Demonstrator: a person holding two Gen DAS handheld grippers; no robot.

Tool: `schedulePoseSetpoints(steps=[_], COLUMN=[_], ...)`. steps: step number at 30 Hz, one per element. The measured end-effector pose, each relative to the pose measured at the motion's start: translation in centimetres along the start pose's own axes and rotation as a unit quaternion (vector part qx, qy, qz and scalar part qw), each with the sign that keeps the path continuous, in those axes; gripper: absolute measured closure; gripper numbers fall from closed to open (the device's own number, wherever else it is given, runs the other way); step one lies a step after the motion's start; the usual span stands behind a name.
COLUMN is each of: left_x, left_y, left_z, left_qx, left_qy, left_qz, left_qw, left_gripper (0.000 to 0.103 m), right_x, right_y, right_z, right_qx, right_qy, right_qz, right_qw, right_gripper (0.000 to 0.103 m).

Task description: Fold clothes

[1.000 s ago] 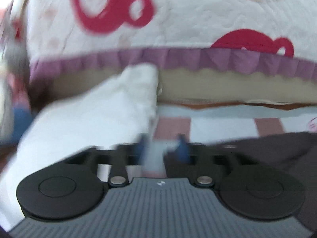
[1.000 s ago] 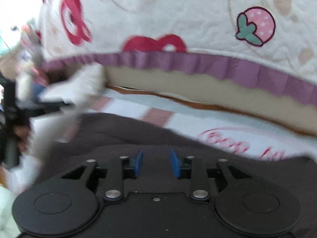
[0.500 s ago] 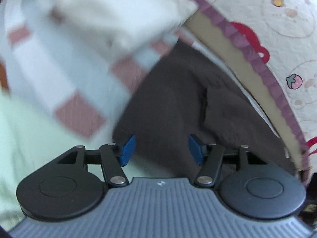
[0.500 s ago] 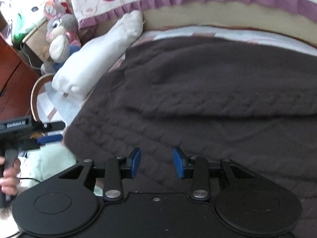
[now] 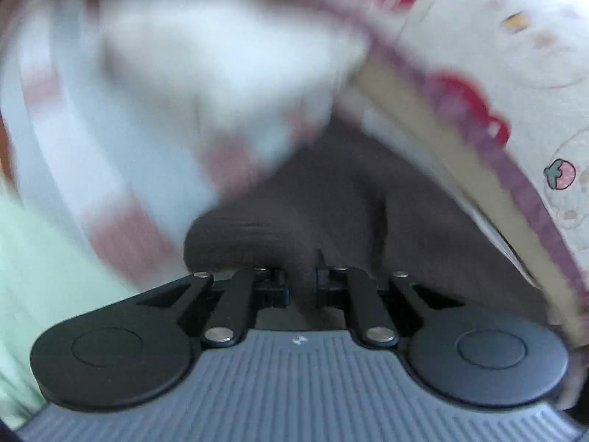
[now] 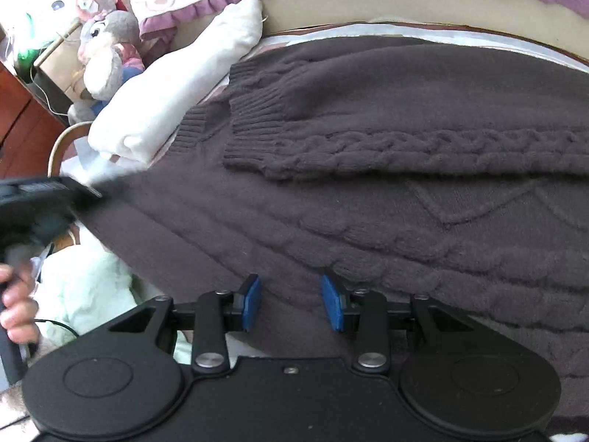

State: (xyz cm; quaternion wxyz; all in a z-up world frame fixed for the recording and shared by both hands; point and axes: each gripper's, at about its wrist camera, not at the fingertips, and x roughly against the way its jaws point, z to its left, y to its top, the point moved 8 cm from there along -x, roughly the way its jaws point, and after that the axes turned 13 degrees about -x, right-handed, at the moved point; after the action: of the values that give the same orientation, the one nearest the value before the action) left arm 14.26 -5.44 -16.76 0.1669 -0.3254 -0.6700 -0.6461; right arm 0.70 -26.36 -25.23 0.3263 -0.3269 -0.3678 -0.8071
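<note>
A dark brown cable-knit sweater [image 6: 386, 191] lies spread flat on the bed, one ribbed-cuff sleeve folded across its body. The right gripper [image 6: 291, 304] hovers over the near edge with its blue-padded fingers [image 6: 251, 302] parted a little way, holding nothing. The left gripper [image 5: 301, 287] sits at the sweater's left edge — its jaws are drawn close with dark knit between them, though blur leaves the grip itself unclear. A white rolled pillow [image 6: 173, 88] lies beside the sweater, near a grey plush rabbit [image 6: 106, 51] and a strawberry-print quilt with purple frill [image 5: 533, 84].
</note>
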Motion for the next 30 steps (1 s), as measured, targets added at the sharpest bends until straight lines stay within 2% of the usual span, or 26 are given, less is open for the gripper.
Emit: schedulePoseSetpoints(steps=[1, 2, 5, 6, 8, 11, 12, 15, 18, 21, 23, 26, 30], left_x=[0.9, 0.8, -1.7, -2.1, -1.8, -1.0, -0.7, 0.5, 1.9, 3.4, 4.0, 4.8, 4.8], left_y=[0.4, 0.1, -2.8, -3.1, -2.7, -1.9, -1.7, -0.7, -1.4, -2.2, -2.6, -3.2, -3.9], left_z=[-0.2, -0.4, 0.2, 0.7, 1.4, 1.5, 1.2, -1.6, -6.4, -11.3, -13.9, -18.2, -24.2], left_qx=[-0.045, -0.084, -0.091, -0.075, -0.055, -0.05, -0.061, -0.117, -0.202, -0.288, -0.305, -0.319, -0.345], left_qy=[0.024, 0.043, 0.044, 0.042, 0.049, 0.055, 0.054, 0.017, -0.019, -0.054, -0.086, -0.14, -0.17], left_qz=[-0.014, 0.001, 0.104, 0.117, 0.11, 0.088, 0.08, 0.049, 0.039, 0.03, 0.028, 0.034, 0.03], left_qw=[0.9986, 0.9955, 0.9895, 0.9894, 0.9912, 0.9933, 0.9935, 0.9918, 0.9783, 0.9556, 0.9479, 0.9367, 0.9227], left_gripper=[0.092, 0.09, 0.089, 0.089, 0.085, 0.077, 0.076, 0.073, 0.071, 0.065, 0.056, 0.055, 0.055], right_x=[0.0, 0.1, 0.5, 0.9, 2.5, 5.9, 7.3, 12.5, 18.4, 23.9, 26.9, 29.8, 31.0], right_y=[-0.1, -0.2, -0.6, -0.7, -0.4, 0.8, 1.3, 2.8, 2.8, 2.3, 1.9, 1.5, 0.9], right_z=[0.0, 0.0, -0.1, -0.2, -0.9, -3.0, -4.0, -7.9, -11.8, -16.8, -20.8, -26.4, -32.6], right_qx=[0.005, 0.011, 0.02, 0.021, 0.018, 0.004, -0.009, -0.049, -0.058, -0.076, -0.096, -0.16, -0.238], right_qy=[-0.003, -0.006, -0.011, -0.011, -0.017, -0.03, -0.035, -0.061, -0.114, -0.177, -0.212, -0.209, -0.163], right_qz=[0.002, 0.003, 0.009, 0.012, 0.001, -0.041, -0.055, -0.095, -0.151, -0.195, -0.207, -0.218, -0.233], right_qw=[1.0, 1.0, 1.0, 1.0, 1.0, 0.999, 0.998, 0.992, 0.98, 0.962, 0.95, 0.94, 0.929], right_gripper=[0.061, 0.061, 0.061, 0.061, 0.06, 0.059, 0.058, 0.058, 0.058, 0.058, 0.058, 0.058, 0.058])
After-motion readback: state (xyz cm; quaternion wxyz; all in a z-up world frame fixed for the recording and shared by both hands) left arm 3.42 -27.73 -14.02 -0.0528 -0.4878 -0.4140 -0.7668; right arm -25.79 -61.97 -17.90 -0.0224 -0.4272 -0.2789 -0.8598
